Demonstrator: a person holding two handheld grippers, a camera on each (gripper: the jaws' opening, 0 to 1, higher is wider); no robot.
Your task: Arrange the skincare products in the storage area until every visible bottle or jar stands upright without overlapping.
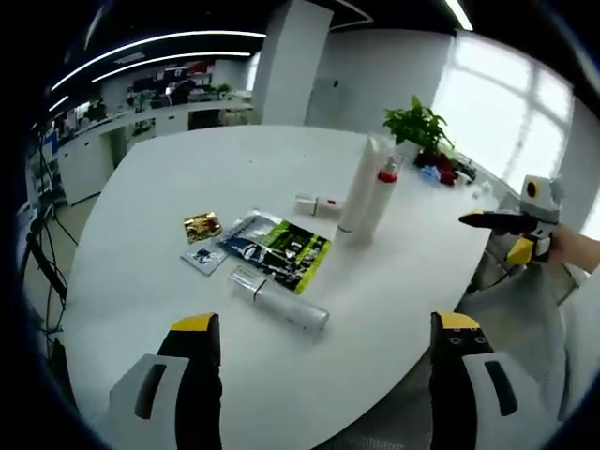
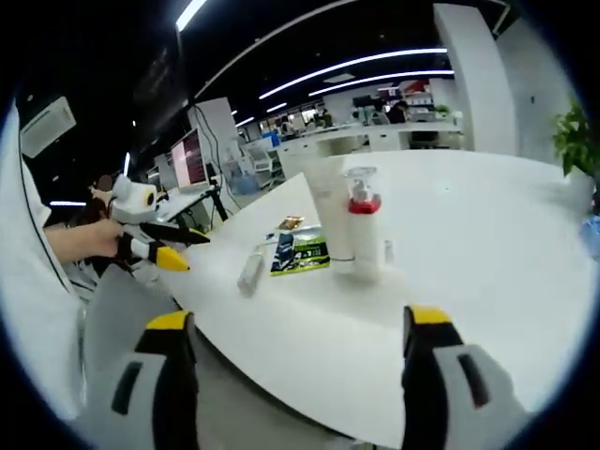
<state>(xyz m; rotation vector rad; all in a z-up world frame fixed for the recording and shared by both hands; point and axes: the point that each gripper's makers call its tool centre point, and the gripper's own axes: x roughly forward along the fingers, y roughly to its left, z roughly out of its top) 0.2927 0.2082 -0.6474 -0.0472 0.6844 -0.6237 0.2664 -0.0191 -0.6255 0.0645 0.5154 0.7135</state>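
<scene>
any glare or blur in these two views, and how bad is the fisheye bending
Left gripper view: the window is blown out white, the table edge bows strongly, and the lying bottle stays fairly sharp. Right gripper view: ceiling light strips curve into arcs, the room behind is dim, and the red-collared bottle looks slightly soft.

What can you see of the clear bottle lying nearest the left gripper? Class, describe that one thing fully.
The clear bottle lies flat on its side on the white table, not upright. It looks like see-through or frosted plastic, a slim cylinder with a paler cap end pointing toward the small packets. It rests just beside the green and black packet, possibly touching its edge. Neither gripper holds it. In the right gripper view it shows as a small pale tube.
</scene>
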